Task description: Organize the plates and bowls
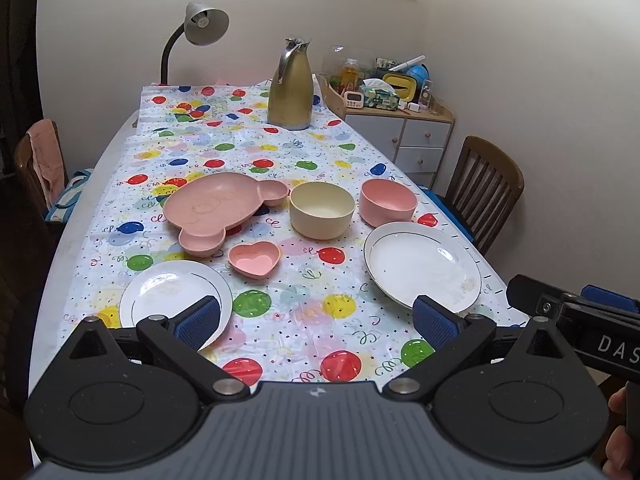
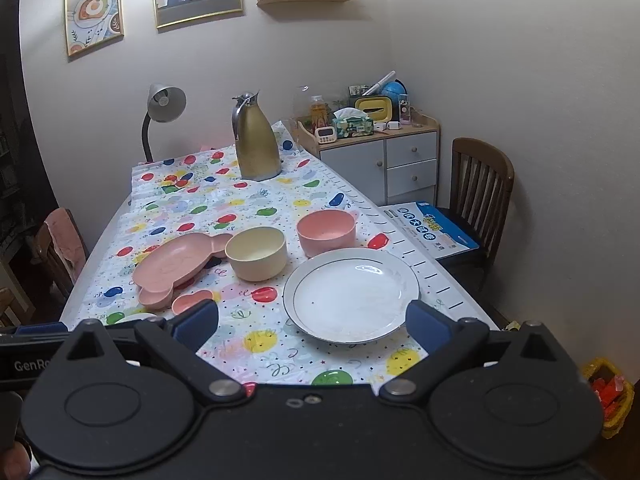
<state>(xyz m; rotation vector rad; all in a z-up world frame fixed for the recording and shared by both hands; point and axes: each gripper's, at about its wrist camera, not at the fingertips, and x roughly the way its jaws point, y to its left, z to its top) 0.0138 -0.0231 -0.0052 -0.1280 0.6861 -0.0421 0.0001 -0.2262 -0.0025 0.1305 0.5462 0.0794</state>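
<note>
Right gripper (image 2: 314, 330) hovers just before white plate (image 2: 352, 300).

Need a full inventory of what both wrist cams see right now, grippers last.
white plates: 2, white with thin dark rim line, near left and near right on table
bear-shaped plate: 1, pink, centre left
heart dish: 1, pink, in front of bear plate
bowls: 2, cream and pink, side by side mid-table
jug: 1, gold, far end
desk lamp: 1, grey, far left
chairs: 2, brown, one each side
cabinet: 1, white, cluttered top
left gripper: open, empty
right gripper: open, empty
</note>
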